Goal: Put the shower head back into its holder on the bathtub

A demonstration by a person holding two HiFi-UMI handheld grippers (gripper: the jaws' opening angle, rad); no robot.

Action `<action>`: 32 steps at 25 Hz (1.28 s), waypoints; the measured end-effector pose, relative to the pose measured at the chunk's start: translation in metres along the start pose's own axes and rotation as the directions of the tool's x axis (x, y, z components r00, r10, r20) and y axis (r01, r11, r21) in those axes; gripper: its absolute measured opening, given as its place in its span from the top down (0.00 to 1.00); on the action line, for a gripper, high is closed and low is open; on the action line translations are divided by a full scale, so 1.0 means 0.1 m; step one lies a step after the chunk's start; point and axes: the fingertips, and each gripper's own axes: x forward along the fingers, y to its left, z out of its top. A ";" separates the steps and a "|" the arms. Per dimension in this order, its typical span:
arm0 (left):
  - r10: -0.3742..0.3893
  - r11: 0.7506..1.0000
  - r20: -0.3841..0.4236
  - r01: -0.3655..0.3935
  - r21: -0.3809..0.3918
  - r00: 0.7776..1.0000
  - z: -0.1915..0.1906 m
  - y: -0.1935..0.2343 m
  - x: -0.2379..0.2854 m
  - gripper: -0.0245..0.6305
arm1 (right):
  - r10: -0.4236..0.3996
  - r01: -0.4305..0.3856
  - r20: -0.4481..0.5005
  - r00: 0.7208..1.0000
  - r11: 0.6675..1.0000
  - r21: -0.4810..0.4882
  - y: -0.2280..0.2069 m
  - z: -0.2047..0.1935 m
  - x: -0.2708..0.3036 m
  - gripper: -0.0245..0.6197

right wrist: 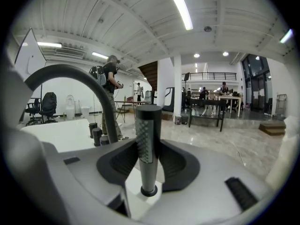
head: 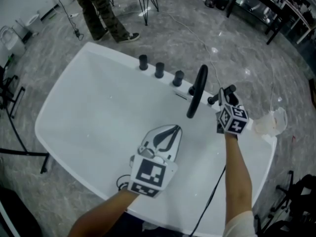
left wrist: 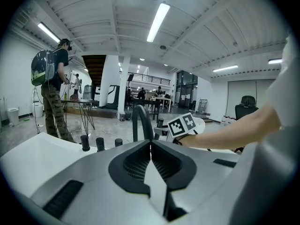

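Observation:
A white bathtub point(head: 89, 112) fills the head view, with three black knobs point(head: 159, 69) and a curved black spout point(head: 197, 90) on its far rim. My right gripper point(head: 224, 98) is at the rim right of the spout, shut on the dark shower head point(head: 228, 90). In the right gripper view the shower head point(right wrist: 148, 144) stands upright between the ribbed pads, its lower end in a black ring holder point(right wrist: 149, 191) on the white rim. A black hose point(head: 213, 189) trails toward me. My left gripper point(head: 174, 129) hovers over the tub, shut and empty; its tips point(left wrist: 151, 143) meet.
A person in camouflage trousers point(head: 101, 14) stands on the marble floor beyond the tub. A crumpled pale wrapper point(head: 271, 122) lies at the tub's right corner. Black stands point(head: 10, 95) flank the left side, tables point(head: 266, 4) the far right.

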 end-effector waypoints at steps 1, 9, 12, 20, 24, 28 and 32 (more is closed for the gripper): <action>0.000 1.000 0.000 0.000 -0.001 1.000 -0.01 0.00 0.00 0.94 | 0.002 -0.002 -0.005 1.000 1.000 0.007 -0.02 0.00 0.02 0.75; -0.003 1.000 0.004 0.003 -0.004 1.000 0.01 -0.02 -0.01 0.94 | 0.024 -0.023 -0.020 1.000 0.999 0.036 -0.08 0.04 0.06 0.71; 0.000 1.000 0.002 0.000 -0.007 1.000 0.01 -0.01 -0.02 0.94 | 0.029 -0.027 -0.026 0.999 0.998 0.063 -0.12 0.06 0.06 0.66; -0.003 1.000 -0.001 0.003 -0.006 1.000 0.02 -0.04 -0.02 0.94 | 0.032 -0.031 -0.037 0.999 0.999 0.041 -0.06 0.12 0.00 0.64; -0.008 1.000 0.005 0.008 -0.015 1.000 0.05 -0.10 -0.03 0.94 | 0.033 -0.032 -0.021 0.999 0.999 0.041 -0.02 0.22 -0.14 0.64; -0.008 1.000 0.015 0.009 -0.027 1.000 0.12 -0.17 -0.08 0.94 | 0.035 -0.034 -0.017 0.999 0.998 0.047 0.06 0.31 -0.36 0.64; -0.004 0.999 0.024 0.005 -0.047 1.000 0.23 -0.22 -0.16 0.94 | 0.050 -0.050 -0.007 0.999 0.998 0.042 0.24 0.47 -0.66 0.64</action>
